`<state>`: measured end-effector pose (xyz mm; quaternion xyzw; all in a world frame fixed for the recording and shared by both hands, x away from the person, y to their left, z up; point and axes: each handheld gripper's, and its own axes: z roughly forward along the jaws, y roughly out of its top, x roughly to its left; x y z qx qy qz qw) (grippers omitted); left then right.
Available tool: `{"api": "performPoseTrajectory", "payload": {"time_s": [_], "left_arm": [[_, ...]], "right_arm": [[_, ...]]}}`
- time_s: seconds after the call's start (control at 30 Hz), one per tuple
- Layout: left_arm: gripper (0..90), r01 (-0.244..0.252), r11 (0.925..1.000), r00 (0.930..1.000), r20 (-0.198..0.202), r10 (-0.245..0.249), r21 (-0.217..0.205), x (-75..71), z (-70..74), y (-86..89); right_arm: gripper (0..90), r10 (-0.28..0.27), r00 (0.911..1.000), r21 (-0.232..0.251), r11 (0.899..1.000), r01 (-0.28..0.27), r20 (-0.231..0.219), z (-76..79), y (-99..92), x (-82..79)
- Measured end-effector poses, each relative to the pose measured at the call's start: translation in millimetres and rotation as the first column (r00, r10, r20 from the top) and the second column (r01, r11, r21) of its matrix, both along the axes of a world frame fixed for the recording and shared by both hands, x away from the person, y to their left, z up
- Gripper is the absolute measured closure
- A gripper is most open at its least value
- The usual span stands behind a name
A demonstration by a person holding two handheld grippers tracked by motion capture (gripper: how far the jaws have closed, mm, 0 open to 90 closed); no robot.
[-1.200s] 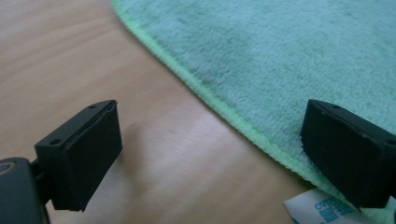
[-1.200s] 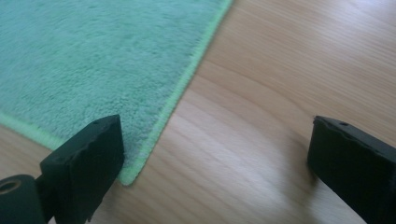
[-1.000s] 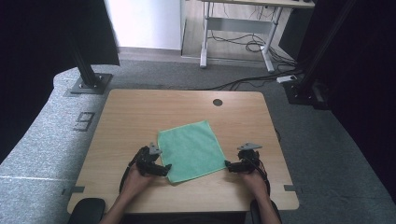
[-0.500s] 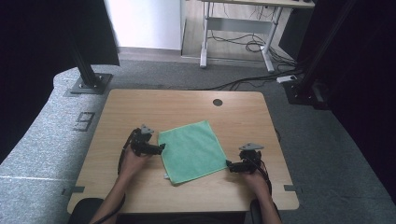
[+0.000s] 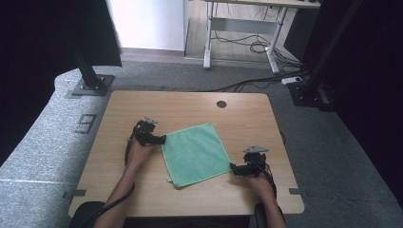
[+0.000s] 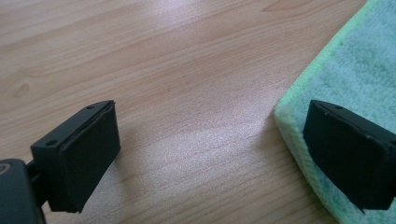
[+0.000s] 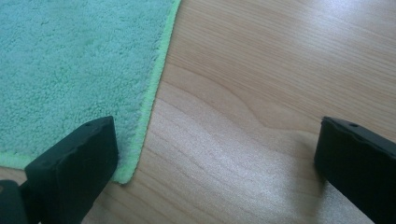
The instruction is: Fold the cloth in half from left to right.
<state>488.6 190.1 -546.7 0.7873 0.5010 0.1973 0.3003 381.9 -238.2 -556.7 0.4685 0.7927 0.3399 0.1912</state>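
Left tongs (image 5: 163,139) wide at green cloth (image 5: 195,153) left corner, right tongs (image 5: 234,168) wide at right corner, bare table (image 5: 190,107) beyond.

A light wooden table (image 5: 199,102) with rounded corners stood on grey carpet (image 5: 57,142), a round dark cable hole (image 5: 221,104) near the middle of the tabletop's far edge. Beyond the far edge, a white wall panel (image 5: 147,23) met a paler floor where a desk frame (image 5: 242,35) with white legs stood over loose black cables (image 5: 247,45). Dark curtains (image 5: 33,57) hung at both sides, a black post on a grey base plate (image 5: 89,84) stood off the far left corner, and a "9" marking (image 5: 85,123) lay on the carpet beside the left edge.
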Motion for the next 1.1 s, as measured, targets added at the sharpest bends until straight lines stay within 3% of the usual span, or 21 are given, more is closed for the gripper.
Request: {"api": "performPoseTrajectory", "payload": {"time_s": [0.13, 0.27, 0.37, 0.53, 0.63, 0.67, 0.7, 0.73, 0.77, 0.87, 0.9, 0.93, 0.97, 1.0, 1.03, 1.1], "left_arm": [[5.8, 0.005, 0.9998, 1.0000, 0.005, -0.005, -0.017, -0.7, -1.1, 1.2], [5.9, 0.002, 0.9997, 1.0000, -0.003, -0.002, -0.022, -0.2, -1.2, 1.9], [5.9, 0.002, 0.9997, 1.0000, -0.003, -0.002, -0.023, -0.2, -1.2, 1.9], [5.9, 0.002, 0.9997, 1.0000, -0.004, -0.002, -0.023, -0.2, -1.2, 1.9], [5.8, 0.002, 0.9997, 1.0000, -0.004, -0.002, -0.023, -0.2, -1.2, 2.0], [5.8, 0.002, 0.9997, 1.0000, -0.004, -0.002, -0.023, -0.2, -1.2, 2.0], [5.8, 0.001, 0.9997, 1.0000, -0.004, -0.002, -0.023, -0.2, -1.2, 2.0], [5.8, 0.001, 0.9997, 1.0000, -0.004, -0.002, -0.023, -0.2, -1.2, 2.0], [5.9, 0.003, 0.9998, 1.0000, -0.005, -0.003, -0.021, -0.2, -1.1, 2.1], [5.9, 0.003, 0.9998, 1.0000, -0.004, -0.003, -0.021, -0.2, -1.1, 2.1], [5.9, 0.003, 0.9998, 1.0000, -0.004, -0.003, -0.021, -0.2, -1.1, 2.1], [5.9, 0.003, 0.9998, 1.0000, -0.005, -0.003, -0.021, -0.2, -1.1, 2.2], [5.9, 0.003, 0.9998, 1.0000, -0.003, -0.003, -0.021, -0.1, -1.3, 2.1], [5.8, 0.003, 0.9998, 1.0000, -0.003, -0.003, -0.021, -0.1, -1.3, 2.1], [5.8, 0.003, 0.9998, 1.0000, -0.003, -0.003, -0.022, -0.1, -1.3, 2.1], [5.8, 0.001, 0.9997, 1.0000, -0.003, -0.001, -0.023, 0.0, -1.3, 2.0]], "right_arm": [[0.4, 0.005, 1.0000, 0.000, 1.000, -0.005, -0.001, 0.1, -0.2, 0.2], [12.9, 0.048, 0.9988, -0.001, 0.999, -0.048, -0.009, 5.1, 0.4, 0.3], [13.5, 0.063, 0.9980, -0.009, 0.998, -0.063, -0.002, 9.3, 3.8, -0.9], [13.9, 0.127, 0.9919, 0.035, 0.991, -0.127, 0.008, 22.2, 23.5, -5.3], [14.1, 0.184, 0.9830, 0.056, 0.981, -0.183, -0.004, 25.7, 42.1, -8.0], [14.2, 0.209, 0.9778, 0.060, 0.976, -0.208, -0.009, 26.3, 49.0, -8.9], [14.2, 0.258, 0.9661, 0.061, 0.965, -0.256, -0.014, 27.3, 64.2, -11.6], [14.2, 0.258, 0.9661, 0.061, 0.965, -0.256, -0.014, 27.3, 64.2, -11.6], [14.2, 0.311, 0.9501, 0.071, 0.949, -0.308, -0.025, 27.9, 80.4, -14.8], [14.2, 0.386, 0.9221, 0.080, 0.921, -0.382, -0.031, 28.9, 104.0, -20.4], [14.2, 0.386, 0.9221, 0.080, 0.921, -0.382, -0.031, 28.9, 104.0, -20.4], [14.2, 0.411, 0.9110, 0.085, 0.909, -0.407, -0.034, 29.4, 112.9, -23.0], [14.8, 0.458, 0.8885, 0.086, 0.887, -0.454, -0.034, 30.8, 132.8, -29.1], [14.8, 0.458, 0.8885, 0.086, 0.887, -0.454, -0.034, 30.8, 132.8, -29.1], [15.4, 0.476, 0.8786, 0.088, 0.877, -0.472, -0.036, 31.6, 141.3, -31.9], [21.3, 0.537, 0.8426, 0.082, 0.842, -0.532, -0.044, 33.8, 165.8, -40.5]]}}
